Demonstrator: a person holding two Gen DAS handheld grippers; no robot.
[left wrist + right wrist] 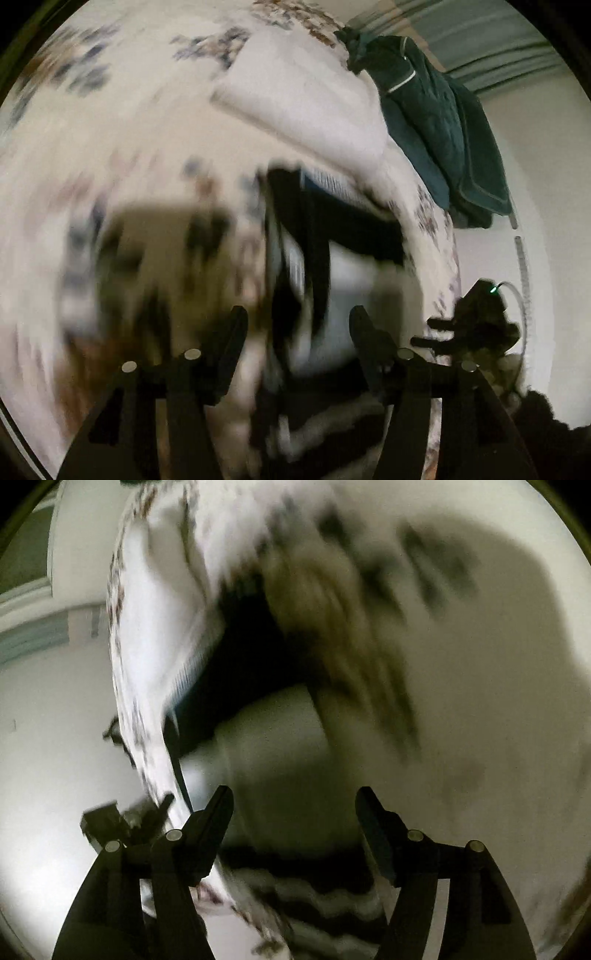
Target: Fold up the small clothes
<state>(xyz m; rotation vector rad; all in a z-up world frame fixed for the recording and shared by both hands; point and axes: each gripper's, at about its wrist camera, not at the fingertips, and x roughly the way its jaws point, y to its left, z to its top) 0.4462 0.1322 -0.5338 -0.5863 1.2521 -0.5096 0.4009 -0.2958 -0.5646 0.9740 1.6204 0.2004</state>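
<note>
The bed (122, 122) fills both views, its floral cover smeared by blur. On it lies 1 folded white piece (295, 99) near the far edge, which reads as finished work. A teal garment (436, 122) hangs off the bed's far corner, seemingly unfolded and waiting. Nearer, a black and white garment (306, 236) sprawls loose on the cover, just ahead of both tools, and it looks like the piece in hand. Its shape is too blurred to say how many folds it has; the job seems partway through, with this piece and the teal one left. Pale wall (535, 155) and a window band show beyond the bed. The left tool (299, 325) stands wide with nothing between its jaws. The right tool (295, 805) stands wide too, empty, cloth lying below it.
</note>
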